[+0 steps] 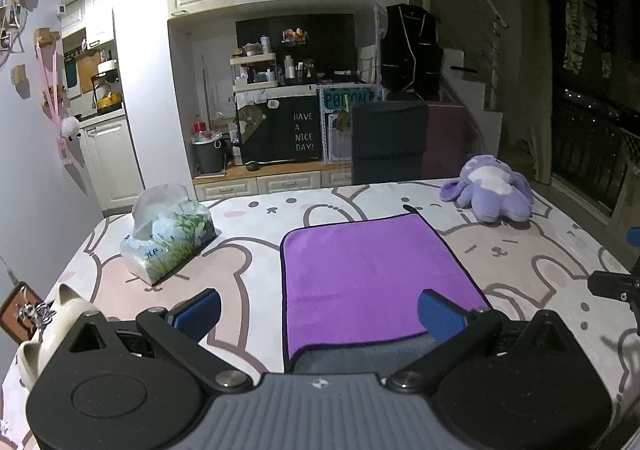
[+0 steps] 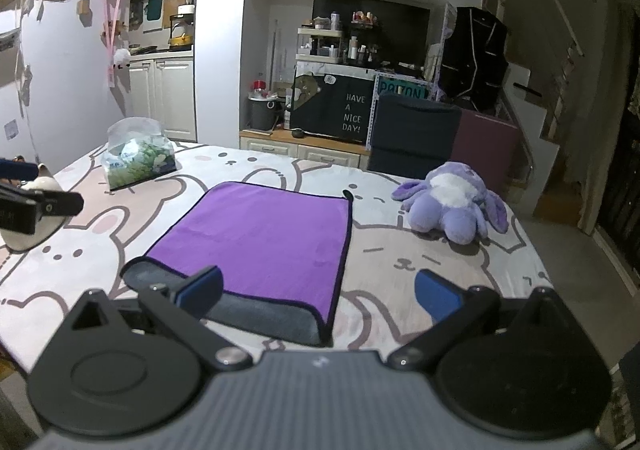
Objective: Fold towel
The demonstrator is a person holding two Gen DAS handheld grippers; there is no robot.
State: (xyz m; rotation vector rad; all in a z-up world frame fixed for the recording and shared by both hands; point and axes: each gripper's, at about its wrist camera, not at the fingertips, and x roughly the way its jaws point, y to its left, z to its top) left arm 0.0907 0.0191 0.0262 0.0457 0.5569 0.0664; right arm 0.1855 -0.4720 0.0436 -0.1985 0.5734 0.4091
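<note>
A purple towel [image 1: 372, 278] with a dark trim lies flat on the bunny-print table; its grey underside shows in a strip along the near edge. It also shows in the right wrist view [image 2: 260, 238]. My left gripper [image 1: 320, 316] is open and empty, hovering above the towel's near left part. My right gripper [image 2: 318, 290] is open and empty, above the towel's near right corner. The left gripper shows at the left edge of the right wrist view [image 2: 36, 206].
A tissue pack [image 1: 168, 234] sits on the table to the left of the towel. A purple plush toy [image 1: 492, 190] lies at the far right. A cream cat-shaped dish [image 1: 52, 326] sits near the left edge. A dark chair [image 1: 388, 142] stands behind the table.
</note>
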